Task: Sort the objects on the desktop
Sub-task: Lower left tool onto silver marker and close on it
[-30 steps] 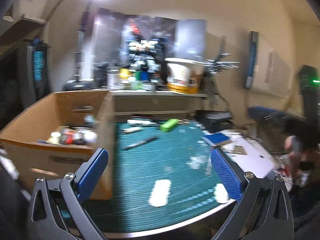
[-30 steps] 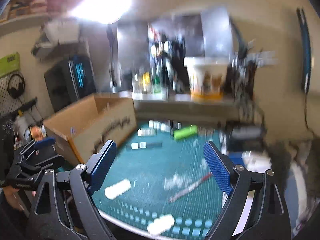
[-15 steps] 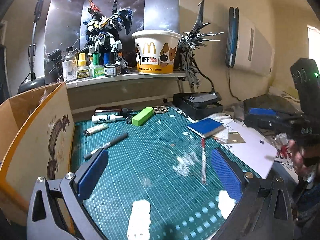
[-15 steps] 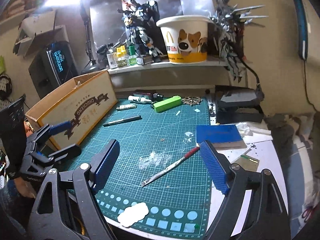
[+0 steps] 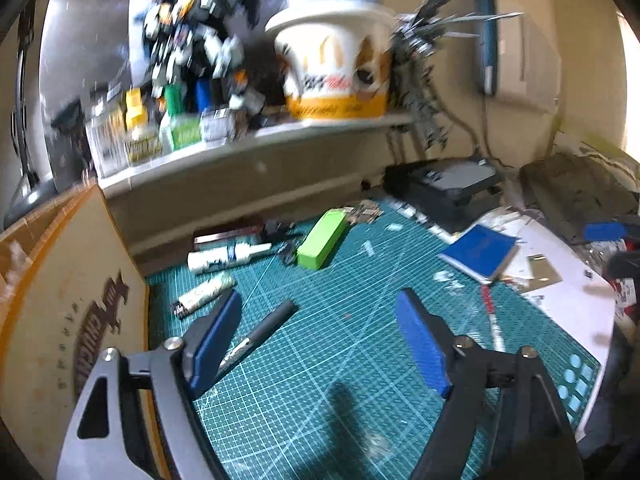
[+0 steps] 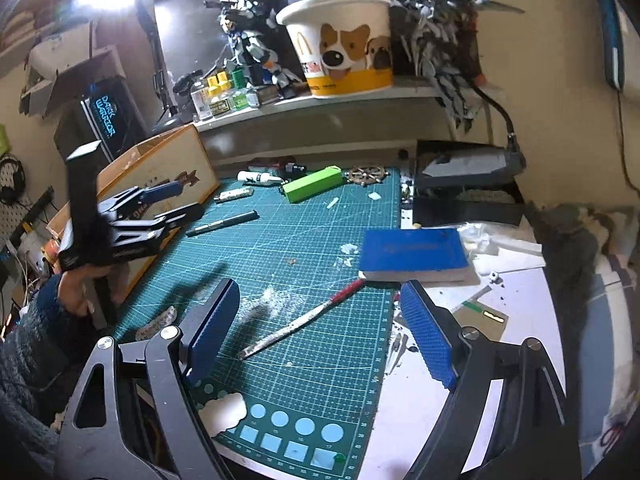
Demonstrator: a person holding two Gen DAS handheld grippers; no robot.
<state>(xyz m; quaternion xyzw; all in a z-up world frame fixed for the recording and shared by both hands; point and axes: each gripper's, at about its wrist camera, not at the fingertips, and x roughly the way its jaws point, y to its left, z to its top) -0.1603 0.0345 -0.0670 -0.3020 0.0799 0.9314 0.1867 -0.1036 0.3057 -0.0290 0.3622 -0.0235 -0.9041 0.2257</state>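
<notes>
My left gripper [image 5: 320,334] is open and empty, low over the green cutting mat [image 5: 320,360]. A black craft knife [image 5: 260,330] lies just inside its left finger. Beyond lie a small labelled tube [image 5: 204,294], a white glue bottle [image 5: 224,256] and a green box [image 5: 322,238]. My right gripper [image 6: 320,324] is open and empty above a red-handled file [image 6: 304,320]. The same knife [image 6: 222,222], green box [image 6: 312,184] and a blue notebook [image 6: 414,254] show in the right wrist view. The left gripper [image 6: 160,204] appears there beside the cardboard box [image 6: 172,168].
The cardboard box [image 5: 60,300] stands along the mat's left edge. A shelf [image 6: 320,104] behind holds a paper bucket [image 6: 344,44], model figures and paint bottles. A black lamp base [image 6: 464,184] sits at the back right. A ship's-wheel trinket [image 6: 366,174] lies near the green box.
My left gripper has moved forward and down toward the black knife and the back objects. My right gripper has dropped lower over the red-handled file. Both stayed open.
</notes>
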